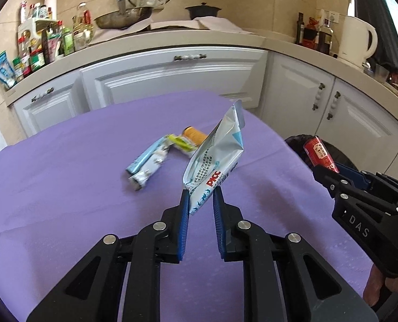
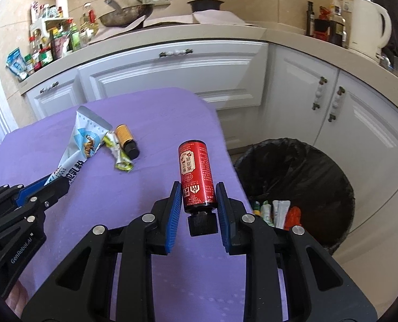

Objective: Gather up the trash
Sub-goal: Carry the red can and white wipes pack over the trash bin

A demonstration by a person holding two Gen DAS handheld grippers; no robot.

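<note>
Left gripper (image 1: 201, 197): I found it clenched on the lower corner of a silver-and-blue foil pouch (image 1: 215, 155), which stood up off the table, tilted right.
Right gripper (image 2: 197, 197): I found it grasping a red bottle (image 2: 197, 174) by its lower body, black cap toward the camera, base pointing away.
Table: I recorded a purple tablecloth (image 1: 64, 187) over the whole top in both views.
Remaining trash, left view: I noted a crumpled blue-and-white wrapper (image 1: 148, 162) lying flat, a yellow-green wrapper (image 1: 181, 143) just beyond it, and an amber bottle (image 1: 194, 134) partly hidden behind the pouch.
Remaining trash, right view: I saw the amber bottle (image 2: 127, 141) whole, lying on its side with a black cap, touching the yellow-green wrapper (image 2: 118, 153); the blue-and-white wrapper was not visible to me there.
Trash bin (image 2: 306, 161): only the right view showed me its open mouth, black-lined, on the floor beside the table's right edge, with several wrappers (image 2: 274, 209) at the bottom. The left view gave me only a dark rim behind the red bottle.
Cross-check: each view caught the other gripper at its edge, with its load.
Backdrop: white cabinets (image 2: 172, 75), a wok (image 1: 123, 17) and a white kettle (image 1: 357, 40) on the counter.
</note>
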